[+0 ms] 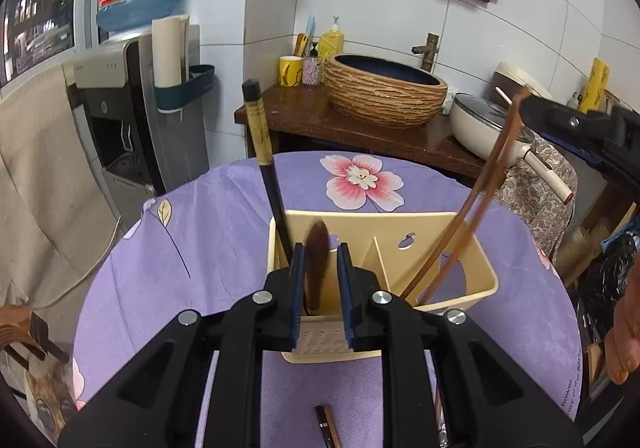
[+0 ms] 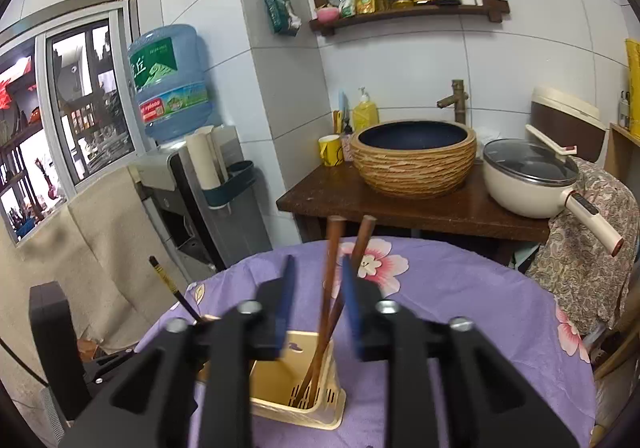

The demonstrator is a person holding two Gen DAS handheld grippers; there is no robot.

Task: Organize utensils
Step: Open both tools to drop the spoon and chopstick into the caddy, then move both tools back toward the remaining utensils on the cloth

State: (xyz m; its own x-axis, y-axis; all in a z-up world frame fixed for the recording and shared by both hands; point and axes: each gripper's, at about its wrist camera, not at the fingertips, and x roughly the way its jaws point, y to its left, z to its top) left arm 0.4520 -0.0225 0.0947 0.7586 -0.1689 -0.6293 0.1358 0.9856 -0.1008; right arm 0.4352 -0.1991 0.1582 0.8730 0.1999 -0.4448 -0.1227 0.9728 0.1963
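Claws: left claw (image 1: 321, 260) open w/ dark spoon (image 1: 317, 264) loose between pads, right claw (image 2: 316, 288) open round two chopsticks (image 2: 329, 288). Both sit in caddy (image 1: 476, 268) on tabletop (image 1: 200, 248). Black chopstick (image 1: 272, 184) also in. Approx two sticks (image 1: 330, 428) left on cloth.

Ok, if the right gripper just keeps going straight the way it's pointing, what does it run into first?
Most likely the two brown chopsticks standing in the yellow holder: they rise between the open right gripper fingers. Depth is unclear, so actual contact is uncertain.
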